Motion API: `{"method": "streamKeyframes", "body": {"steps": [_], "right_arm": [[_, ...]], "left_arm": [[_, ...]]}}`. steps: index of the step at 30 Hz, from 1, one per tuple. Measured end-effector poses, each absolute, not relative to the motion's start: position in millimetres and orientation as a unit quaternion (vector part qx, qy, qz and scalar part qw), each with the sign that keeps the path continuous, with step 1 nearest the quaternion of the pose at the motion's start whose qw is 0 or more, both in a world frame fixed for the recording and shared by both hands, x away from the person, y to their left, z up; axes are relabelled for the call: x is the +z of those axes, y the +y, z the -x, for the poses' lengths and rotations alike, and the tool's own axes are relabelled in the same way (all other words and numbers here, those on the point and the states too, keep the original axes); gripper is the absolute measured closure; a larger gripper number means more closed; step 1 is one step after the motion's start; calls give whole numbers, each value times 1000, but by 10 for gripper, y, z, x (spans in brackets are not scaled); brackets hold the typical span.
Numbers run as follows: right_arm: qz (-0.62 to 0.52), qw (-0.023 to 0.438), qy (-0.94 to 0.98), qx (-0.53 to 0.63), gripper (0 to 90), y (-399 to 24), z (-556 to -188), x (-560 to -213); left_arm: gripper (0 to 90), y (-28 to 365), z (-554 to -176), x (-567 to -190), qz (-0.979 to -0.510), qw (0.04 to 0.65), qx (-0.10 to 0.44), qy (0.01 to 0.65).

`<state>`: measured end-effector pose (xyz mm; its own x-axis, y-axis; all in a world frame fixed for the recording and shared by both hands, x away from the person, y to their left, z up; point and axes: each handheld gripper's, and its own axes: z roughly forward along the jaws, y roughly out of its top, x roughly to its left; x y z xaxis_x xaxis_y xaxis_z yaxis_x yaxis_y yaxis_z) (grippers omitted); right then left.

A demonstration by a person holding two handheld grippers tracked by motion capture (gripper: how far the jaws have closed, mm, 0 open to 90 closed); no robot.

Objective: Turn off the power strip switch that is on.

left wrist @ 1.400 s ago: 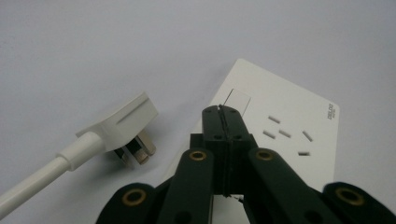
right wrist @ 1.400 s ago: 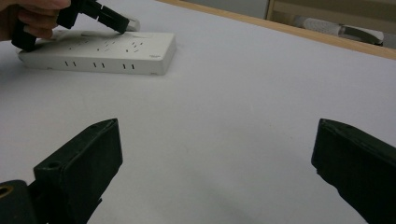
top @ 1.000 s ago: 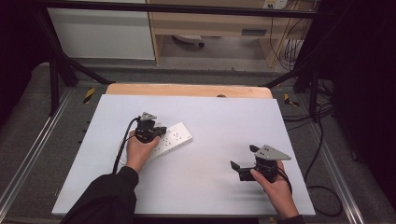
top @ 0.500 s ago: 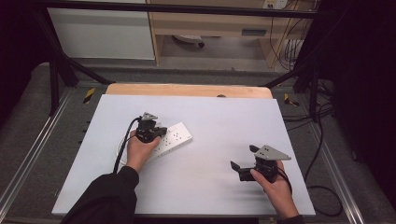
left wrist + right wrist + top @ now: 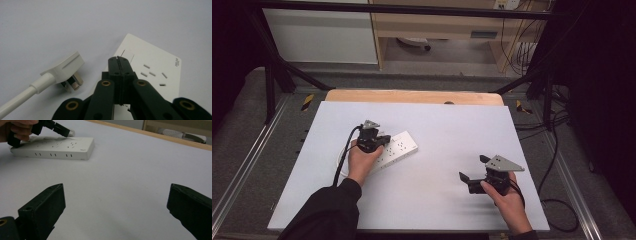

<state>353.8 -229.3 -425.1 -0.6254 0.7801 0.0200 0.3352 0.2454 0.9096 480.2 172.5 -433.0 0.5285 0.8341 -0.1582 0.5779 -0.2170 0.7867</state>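
A white power strip (image 5: 398, 148) lies flat left of the table's middle, also in the right gripper view (image 5: 55, 148). My left gripper (image 5: 381, 140) is over its near end with the jaws shut and nothing between them. In the left gripper view its tips (image 5: 119, 60) stand right at the strip's rocker switch (image 5: 127, 54); whether they touch it I cannot tell. A white plug (image 5: 66, 70) on a white cable lies on the table just left of the strip (image 5: 155, 65). My right gripper (image 5: 472, 168) rests at the front right, open and holding nothing (image 5: 116, 188).
The white table board (image 5: 452, 125) has a wooden strip (image 5: 412, 96) along its far edge. Metal rails run down both sides, with cables on the floor at the right (image 5: 557, 150). A black cable (image 5: 339, 162) trails from the left gripper past the forearm.
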Motion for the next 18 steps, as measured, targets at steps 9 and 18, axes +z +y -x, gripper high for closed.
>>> {"method": "streamKeyframes", "body": {"steps": [9, 18], "right_arm": [[-368, 227, 757, 491, 23, -2292, -3531, -4248], [-368, 227, 756, 491, 23, -2290, -3529, -4246]], "left_arm": [[900, 1759, -4756, -4253, -763, 433, 162, 452], [900, 1779, -4700, -4169, -760, 445, 168, 443]]}}
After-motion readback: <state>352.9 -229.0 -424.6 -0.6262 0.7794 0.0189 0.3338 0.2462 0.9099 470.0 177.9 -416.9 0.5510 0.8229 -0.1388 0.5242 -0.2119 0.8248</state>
